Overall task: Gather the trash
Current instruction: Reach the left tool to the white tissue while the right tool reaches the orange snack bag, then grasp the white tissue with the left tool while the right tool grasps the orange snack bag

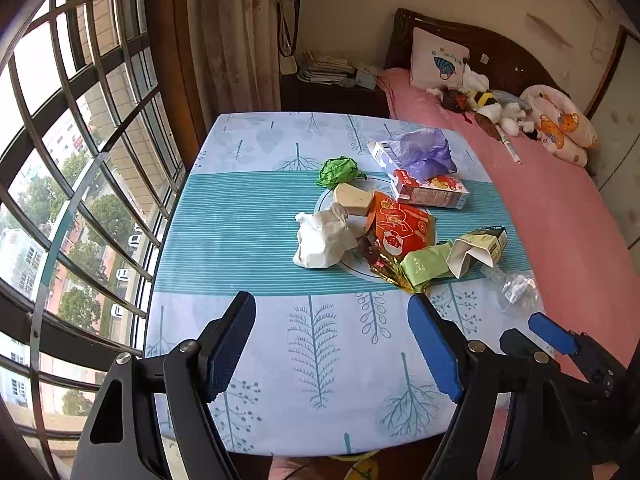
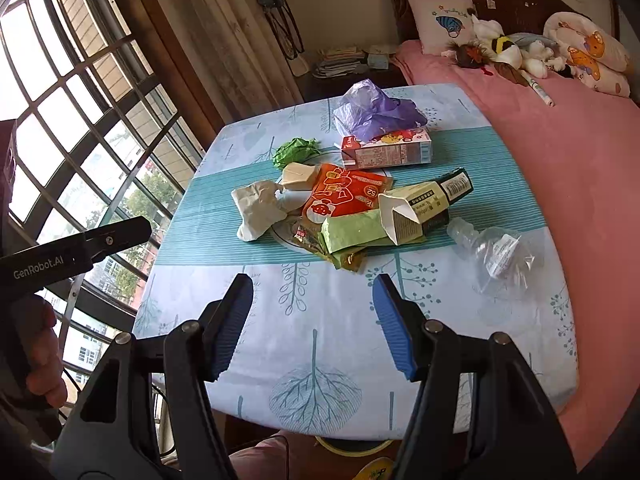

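Both grippers, left and right, gape empty; roughly ten trash pieces clutter one table

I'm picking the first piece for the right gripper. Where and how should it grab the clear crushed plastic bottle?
Probably by the neck end. The clear bottle lies on its side, alone, at the table's bed-side edge, neck toward the cartons. The ridged neck is narrower and stiffer than the crumpled body. Bring the open right gripper down from above, fingers straddling the neck crosswise.
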`<act>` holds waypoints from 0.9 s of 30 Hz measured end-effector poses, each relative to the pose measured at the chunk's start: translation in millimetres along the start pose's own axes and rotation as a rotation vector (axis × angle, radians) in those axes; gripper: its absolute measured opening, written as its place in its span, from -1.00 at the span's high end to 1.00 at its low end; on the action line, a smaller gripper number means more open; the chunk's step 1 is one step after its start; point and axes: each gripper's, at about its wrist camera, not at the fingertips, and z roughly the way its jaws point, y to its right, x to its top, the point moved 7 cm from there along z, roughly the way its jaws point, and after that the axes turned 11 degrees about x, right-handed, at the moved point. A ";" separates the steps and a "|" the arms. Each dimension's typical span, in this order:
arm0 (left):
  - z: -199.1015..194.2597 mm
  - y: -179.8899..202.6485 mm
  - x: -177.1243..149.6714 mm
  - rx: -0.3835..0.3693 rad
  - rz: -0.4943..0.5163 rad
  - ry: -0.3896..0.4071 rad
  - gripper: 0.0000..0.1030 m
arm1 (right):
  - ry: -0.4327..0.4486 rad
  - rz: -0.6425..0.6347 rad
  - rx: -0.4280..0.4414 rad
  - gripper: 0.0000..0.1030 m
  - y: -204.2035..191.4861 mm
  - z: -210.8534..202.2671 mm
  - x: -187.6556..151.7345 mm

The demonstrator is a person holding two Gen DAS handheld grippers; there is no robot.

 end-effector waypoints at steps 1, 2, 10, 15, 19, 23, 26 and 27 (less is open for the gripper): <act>16.6 1.5 9.4 -0.010 0.008 -0.025 -0.56 | -0.005 0.018 -0.016 -0.15 2.4 10.0 7.2; 32.8 2.2 17.9 -0.026 0.012 -0.048 -0.56 | -0.011 0.034 -0.028 -0.15 4.7 21.2 15.5; 162.5 17.6 68.2 -0.123 0.020 -0.227 -0.55 | -0.065 0.111 -0.135 -0.15 24.7 123.5 71.3; 219.2 24.7 72.8 -0.112 0.059 -0.311 -0.51 | -0.107 0.120 -0.178 -0.22 32.5 174.4 89.5; 248.7 26.2 66.9 -0.122 0.089 -0.369 -0.31 | -0.166 0.119 -0.222 -0.30 43.8 208.2 90.7; 264.1 22.2 74.8 -0.147 0.106 -0.364 -0.13 | -0.252 0.107 -0.262 -0.38 52.5 235.3 82.1; 269.8 19.1 79.8 -0.180 0.101 -0.363 -0.07 | -0.322 0.095 -0.285 -0.44 54.3 252.6 71.1; 270.2 18.4 80.7 -0.189 0.101 -0.362 -0.06 | -0.343 0.085 -0.296 -0.45 54.2 258.5 67.7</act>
